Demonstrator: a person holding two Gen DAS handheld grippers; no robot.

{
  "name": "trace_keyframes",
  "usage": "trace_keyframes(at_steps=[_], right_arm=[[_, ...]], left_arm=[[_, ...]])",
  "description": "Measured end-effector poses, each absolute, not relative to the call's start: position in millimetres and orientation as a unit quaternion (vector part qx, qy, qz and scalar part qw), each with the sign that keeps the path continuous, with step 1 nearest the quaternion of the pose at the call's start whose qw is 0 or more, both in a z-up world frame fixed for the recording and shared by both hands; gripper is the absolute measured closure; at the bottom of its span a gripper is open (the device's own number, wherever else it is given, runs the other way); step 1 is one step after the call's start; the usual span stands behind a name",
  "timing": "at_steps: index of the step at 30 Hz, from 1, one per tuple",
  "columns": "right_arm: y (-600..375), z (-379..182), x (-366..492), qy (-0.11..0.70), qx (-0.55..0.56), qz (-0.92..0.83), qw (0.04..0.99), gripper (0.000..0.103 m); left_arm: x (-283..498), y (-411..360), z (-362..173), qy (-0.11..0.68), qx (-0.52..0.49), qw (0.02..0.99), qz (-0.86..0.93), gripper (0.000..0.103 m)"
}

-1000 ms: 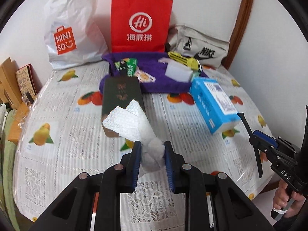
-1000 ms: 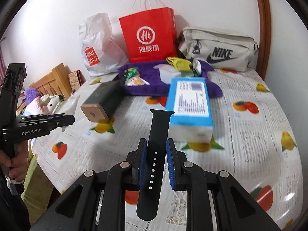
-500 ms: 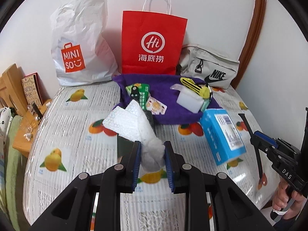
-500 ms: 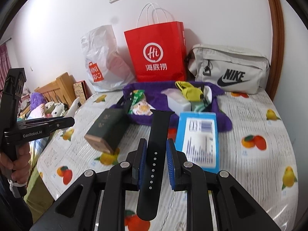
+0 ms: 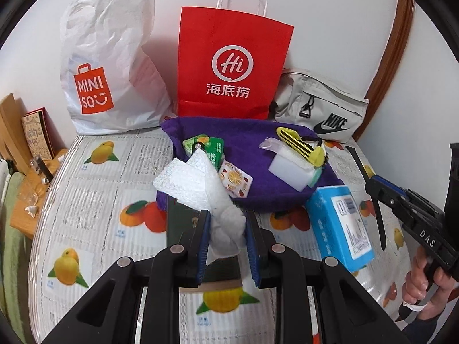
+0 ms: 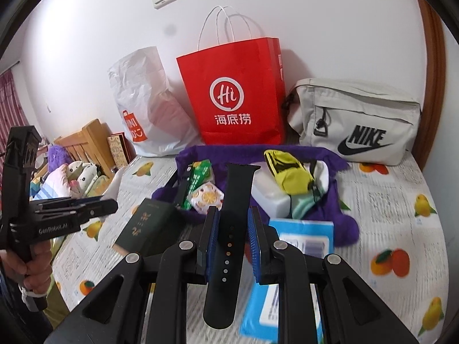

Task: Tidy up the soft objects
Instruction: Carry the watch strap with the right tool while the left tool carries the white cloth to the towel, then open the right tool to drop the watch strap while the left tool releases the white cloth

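At the bottom centre of the left wrist view, the left gripper (image 5: pixel 228 236) pinches a crumpled white foam wrapping sheet (image 5: pixel 200 189) between its blue pads, the sheet fanning up toward mid-frame over a dark green rectangular box (image 5: pixel 178 218). In the right wrist view the right gripper (image 6: pixel 232 240) is clamped on a black perforated rubber watch strap (image 6: pixel 229 229) that runs from the lower centre up to mid-frame. Just right of both sits a blue cardboard box (image 5: pixel 341 223). Beyond, at frame centre, a purple fleece cloth (image 5: pixel 246 140) carries green snack packets, a white sponge block (image 5: pixel 289 172) and a yellow-and-black striped sock (image 5: pixel 298 143). All rest on a fruit-printed tablecloth (image 5: pixel 94 189). Against the white wall at the top stand a white plastic Miniso bag (image 5: pixel 109 66), a red paper shopping bag (image 5: pixel 232 66) and a beige Nike pouch (image 5: pixel 321 106).
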State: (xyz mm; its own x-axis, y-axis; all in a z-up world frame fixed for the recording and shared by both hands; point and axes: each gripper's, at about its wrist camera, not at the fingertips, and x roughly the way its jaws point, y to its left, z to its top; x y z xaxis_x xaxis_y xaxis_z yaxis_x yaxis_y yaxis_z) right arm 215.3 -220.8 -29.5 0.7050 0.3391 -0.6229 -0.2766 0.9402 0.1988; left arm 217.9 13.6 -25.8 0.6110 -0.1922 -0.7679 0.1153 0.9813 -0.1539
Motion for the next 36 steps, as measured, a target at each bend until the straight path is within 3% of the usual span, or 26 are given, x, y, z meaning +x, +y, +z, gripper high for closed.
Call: trace_keyframes(at_steps=[36], right_arm=[[-212,-71,386,0.41,0.052,0.137,0.9,0.082]], left_arm=[[347,2,-69,0.464,-0.055,0.879,-0.101,0.08]])
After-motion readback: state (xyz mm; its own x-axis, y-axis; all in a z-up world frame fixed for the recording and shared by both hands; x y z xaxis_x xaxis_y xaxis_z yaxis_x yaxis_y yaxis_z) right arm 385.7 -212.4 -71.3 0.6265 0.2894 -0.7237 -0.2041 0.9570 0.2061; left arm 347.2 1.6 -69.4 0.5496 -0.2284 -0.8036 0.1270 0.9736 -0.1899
